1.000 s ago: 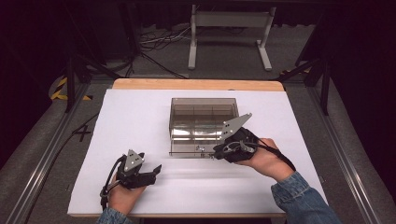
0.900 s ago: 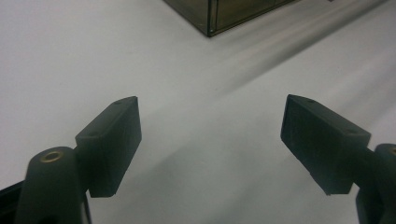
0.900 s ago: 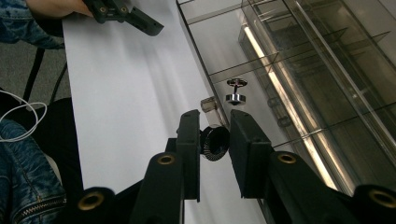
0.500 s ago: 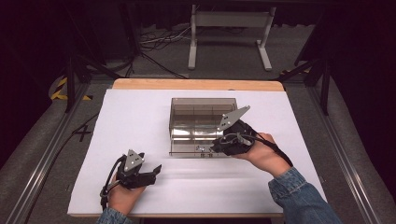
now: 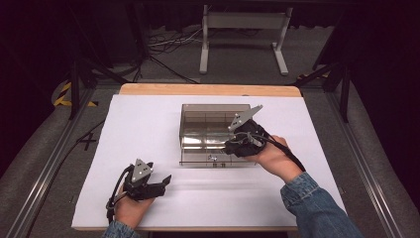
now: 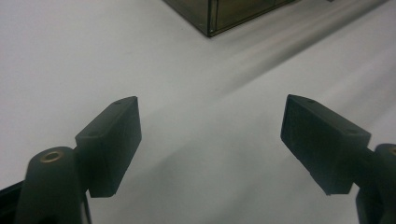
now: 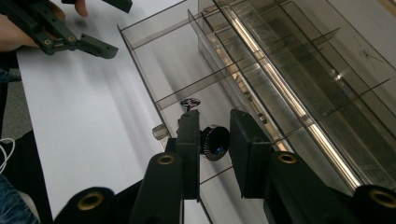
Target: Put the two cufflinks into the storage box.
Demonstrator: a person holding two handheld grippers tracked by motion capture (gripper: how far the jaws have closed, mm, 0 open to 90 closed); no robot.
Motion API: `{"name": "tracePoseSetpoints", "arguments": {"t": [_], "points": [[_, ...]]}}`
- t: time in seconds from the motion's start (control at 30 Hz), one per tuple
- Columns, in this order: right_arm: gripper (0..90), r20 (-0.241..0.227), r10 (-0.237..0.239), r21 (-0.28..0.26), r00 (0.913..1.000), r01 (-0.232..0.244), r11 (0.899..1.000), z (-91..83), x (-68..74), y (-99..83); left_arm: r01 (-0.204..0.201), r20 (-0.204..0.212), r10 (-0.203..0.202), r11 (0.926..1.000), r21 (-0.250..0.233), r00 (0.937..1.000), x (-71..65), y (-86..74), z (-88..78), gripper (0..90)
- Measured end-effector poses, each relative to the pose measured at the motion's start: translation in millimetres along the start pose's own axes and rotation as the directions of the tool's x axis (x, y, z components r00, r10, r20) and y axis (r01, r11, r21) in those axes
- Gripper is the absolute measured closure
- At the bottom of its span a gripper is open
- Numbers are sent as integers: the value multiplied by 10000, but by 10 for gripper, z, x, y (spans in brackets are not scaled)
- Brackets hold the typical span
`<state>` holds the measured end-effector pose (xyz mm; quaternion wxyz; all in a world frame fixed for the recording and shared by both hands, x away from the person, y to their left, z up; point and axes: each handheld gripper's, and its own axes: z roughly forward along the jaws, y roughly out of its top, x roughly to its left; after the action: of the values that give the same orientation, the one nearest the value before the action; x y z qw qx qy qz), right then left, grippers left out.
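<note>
A smoky see-through compartment box (image 5: 208,115) stands mid-table with its shallow drawer (image 5: 198,159) pulled toward me. My right gripper (image 5: 231,148) reaches over the drawer's right part. In the right gripper view its jaws (image 7: 215,126) are shut on a small dark round ridged knob (image 7: 215,142) above the drawer's dividers (image 7: 196,88). A small dark metal piece (image 7: 190,101) lies in the drawer just beyond the jaws. My left gripper (image 5: 161,182) rests on the white table at the near left, open with nothing between its fingers (image 6: 210,126); the box corner (image 6: 224,14) lies ahead of it.
White paper (image 5: 148,129) covers the table, and a wooden edge (image 5: 208,89) shows at the far side. A metal stand (image 5: 242,34) and cables are on the floor beyond. Dark rails (image 5: 44,168) run along both table sides. The left gripper (image 7: 109,25) appears at the right gripper view's upper left.
My right gripper has shifted a little farther over the box and its top plate has tilted more upright. The left gripper has not moved.
</note>
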<state>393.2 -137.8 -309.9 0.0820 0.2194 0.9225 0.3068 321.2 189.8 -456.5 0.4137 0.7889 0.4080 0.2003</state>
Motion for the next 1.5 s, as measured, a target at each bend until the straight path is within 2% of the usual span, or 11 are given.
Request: {"name": "tracePoseSetpoints", "arguments": {"t": [0.33,0.6,1.5], "points": [[741,209,312,-9,9993,-312,9995,47,-53,19,-4,10,4,10000,-7,10000,0,0,2,209],[741,325,747,-111,9967,-744,9972,77,-109,31,-14,8,14,10000,-9,10000,0,0,1,209],[740,370,760,749,9964,-786,9941,347,-93,-23,-42,25,42,10000,-1,10000,0,1,3,209]]}}
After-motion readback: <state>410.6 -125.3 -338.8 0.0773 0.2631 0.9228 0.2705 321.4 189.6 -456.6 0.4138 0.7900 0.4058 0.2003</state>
